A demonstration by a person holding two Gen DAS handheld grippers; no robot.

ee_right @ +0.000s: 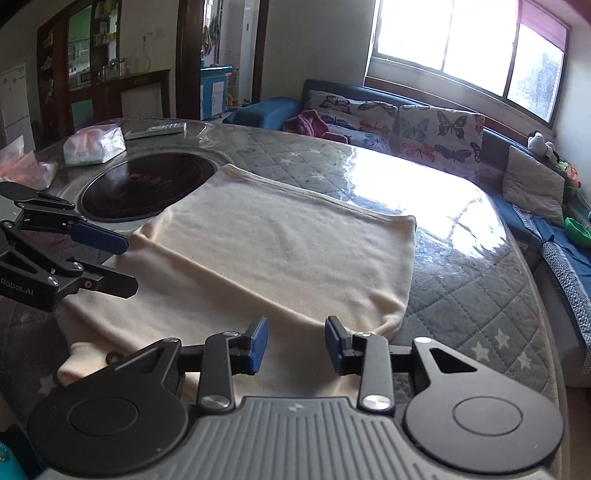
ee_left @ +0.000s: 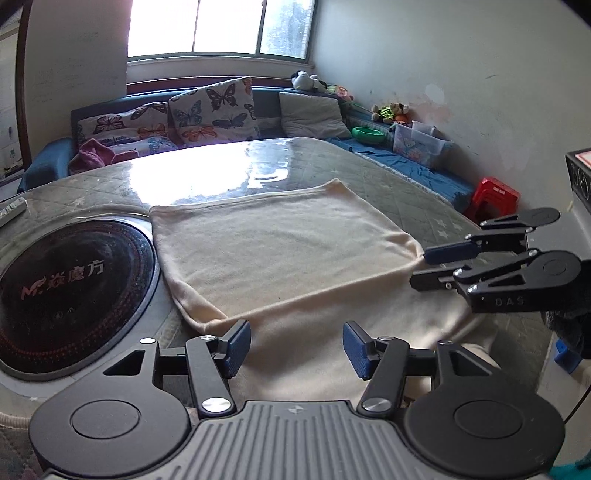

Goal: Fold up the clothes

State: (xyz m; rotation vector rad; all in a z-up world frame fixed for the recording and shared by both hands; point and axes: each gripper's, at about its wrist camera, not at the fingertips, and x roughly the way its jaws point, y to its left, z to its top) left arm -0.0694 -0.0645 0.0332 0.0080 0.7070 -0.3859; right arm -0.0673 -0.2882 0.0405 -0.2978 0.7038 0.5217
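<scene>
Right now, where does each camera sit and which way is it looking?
Left wrist: on the left tongs, angled down over the cream garment towards the window and sofa; its own open tongs show below, the right tongs enter from the right.
Right wrist: on the right tongs, angled down over the same garment towards the sofa and cooktop; its own open tongs show, the left tongs enter from the left.
Shared: garment, cooktop, butterfly cushions, window.
</scene>
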